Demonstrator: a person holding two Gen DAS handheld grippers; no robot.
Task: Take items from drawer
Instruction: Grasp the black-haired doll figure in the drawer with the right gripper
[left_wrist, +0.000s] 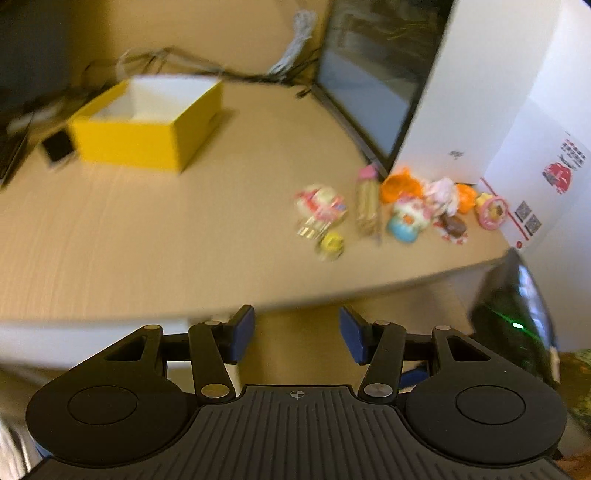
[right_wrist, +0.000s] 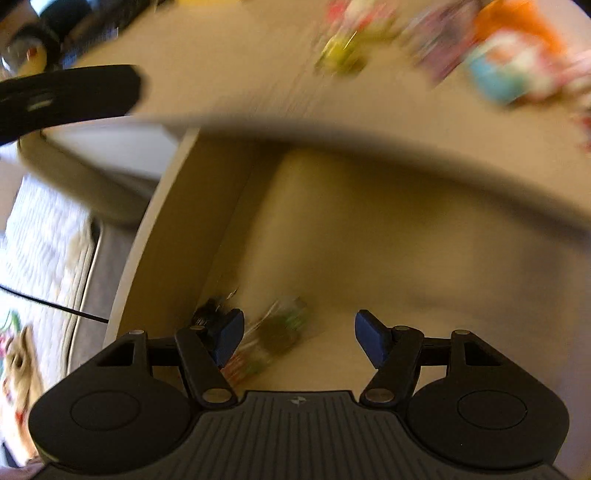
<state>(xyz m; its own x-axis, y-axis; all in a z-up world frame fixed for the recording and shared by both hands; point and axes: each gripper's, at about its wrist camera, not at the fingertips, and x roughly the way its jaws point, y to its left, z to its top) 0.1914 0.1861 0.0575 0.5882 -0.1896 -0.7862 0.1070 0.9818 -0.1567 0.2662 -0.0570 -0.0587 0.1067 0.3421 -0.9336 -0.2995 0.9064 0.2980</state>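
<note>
Our left gripper (left_wrist: 297, 334) hangs at the counter (left_wrist: 147, 240) edge, jaws apart, empty. Our right gripper (right_wrist: 299, 338), jaws apart, sits over the drawer (right_wrist: 332, 240) above blurred wrapped items (right_wrist: 277, 328).

Legible text: none.
The white box (left_wrist: 517, 122) at the worktop's right end carries two QR codes (left_wrist: 528, 218), a red graphic (left_wrist: 557, 177) and small printed marks, all too blurred to read in the left wrist view.
</note>
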